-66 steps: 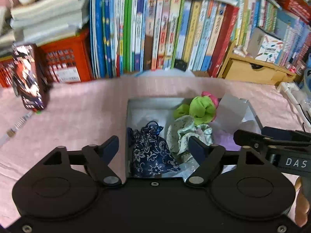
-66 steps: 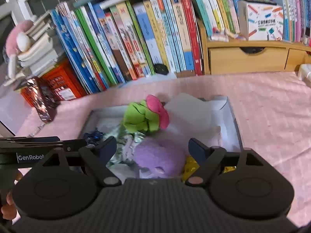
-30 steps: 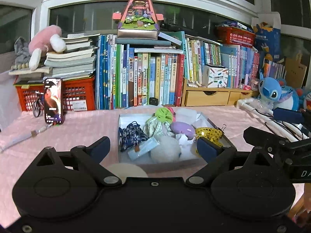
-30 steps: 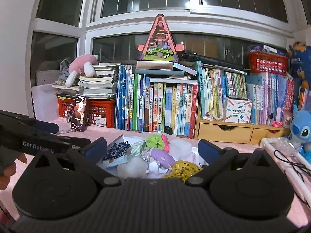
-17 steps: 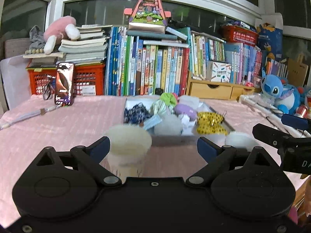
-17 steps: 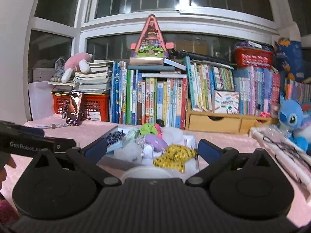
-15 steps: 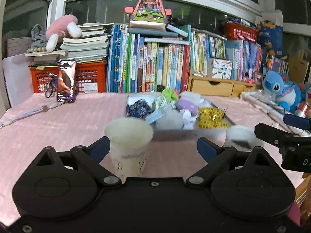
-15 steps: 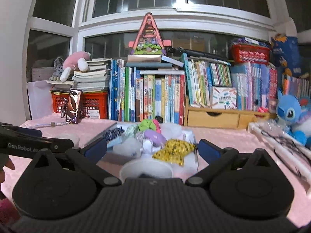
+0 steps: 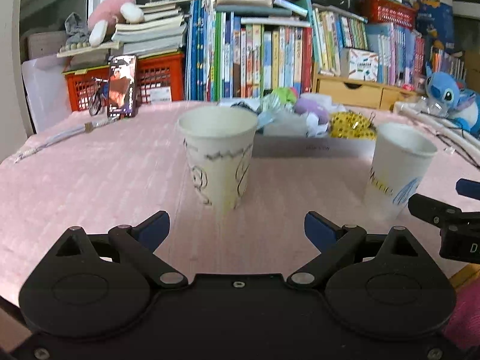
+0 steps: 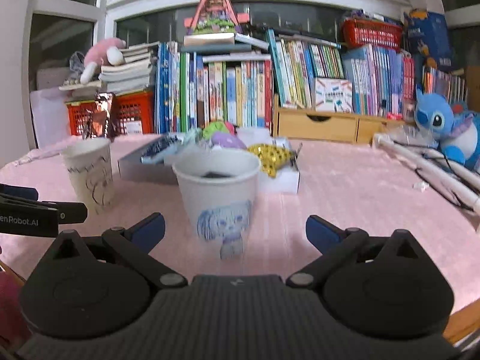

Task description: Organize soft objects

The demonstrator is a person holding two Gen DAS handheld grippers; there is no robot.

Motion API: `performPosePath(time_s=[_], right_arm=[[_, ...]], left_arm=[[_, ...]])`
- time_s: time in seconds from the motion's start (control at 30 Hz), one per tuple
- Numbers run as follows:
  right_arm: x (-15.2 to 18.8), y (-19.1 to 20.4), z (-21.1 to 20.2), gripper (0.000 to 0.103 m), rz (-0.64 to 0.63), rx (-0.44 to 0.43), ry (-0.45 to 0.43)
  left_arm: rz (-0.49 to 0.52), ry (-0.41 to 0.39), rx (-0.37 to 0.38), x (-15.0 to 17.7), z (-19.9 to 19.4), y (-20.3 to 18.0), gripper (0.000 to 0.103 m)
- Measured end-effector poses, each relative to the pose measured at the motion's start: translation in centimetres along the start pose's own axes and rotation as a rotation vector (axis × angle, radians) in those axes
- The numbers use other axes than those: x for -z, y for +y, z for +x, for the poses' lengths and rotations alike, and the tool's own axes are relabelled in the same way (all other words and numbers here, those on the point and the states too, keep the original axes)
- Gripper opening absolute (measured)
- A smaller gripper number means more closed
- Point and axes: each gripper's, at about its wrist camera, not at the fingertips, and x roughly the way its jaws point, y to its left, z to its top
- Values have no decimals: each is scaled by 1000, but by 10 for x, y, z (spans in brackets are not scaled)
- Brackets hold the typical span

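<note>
Hovering low over the pink tablecloth (image 9: 90,180), the left gripper (image 9: 237,225) has its blue-tipped fingers (image 9: 153,228) spread wide with nothing between them, and the right gripper (image 10: 235,225) is spread and empty as well. Just ahead of the left one stands a paper cup with black line drawings (image 9: 219,156); just ahead of the right one stands a paper cup with a blue puppy drawing (image 10: 217,192), something dark showing inside its rim.

Both cups look light and tall, so I'd judge the main risk to be a nudge: a finger pushed forward at this height could tip or skid a cup before the jaws ever close, and a hard squeeze would crumple the wall.

Beyond the cups sits the white box (image 10: 141,165) piled with soft things, among them a gold dotted piece (image 10: 271,154), a purple plush (image 9: 312,109) and a green scrunchie (image 10: 214,127). Reaching over the cups for these could knock one down.

Both tools are held level and pointing forward side by side, with the right one's edge showing at the far right of the left view.
</note>
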Motion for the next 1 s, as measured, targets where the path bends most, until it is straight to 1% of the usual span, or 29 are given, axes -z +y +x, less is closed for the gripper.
performPosePath(time_s=[0.13, 0.33, 0.6, 0.83, 1.0], right_arm=[[9, 2, 6, 103, -11, 15, 24], [19, 6, 17, 103, -45, 33, 54], [27, 9, 28, 103, -65, 43, 101], [27, 4, 30, 103, -18, 22, 115], [28, 2, 30, 103, -15, 15, 115]], left_arm=[[0, 39, -8, 10, 10, -1, 96], [-10, 71, -20, 17, 22, -2, 96], [-15, 68, -38, 18, 29, -4, 102], [-13, 65, -38, 18, 30, -4, 103], [-11, 70, -34, 17, 31, -4, 103]])
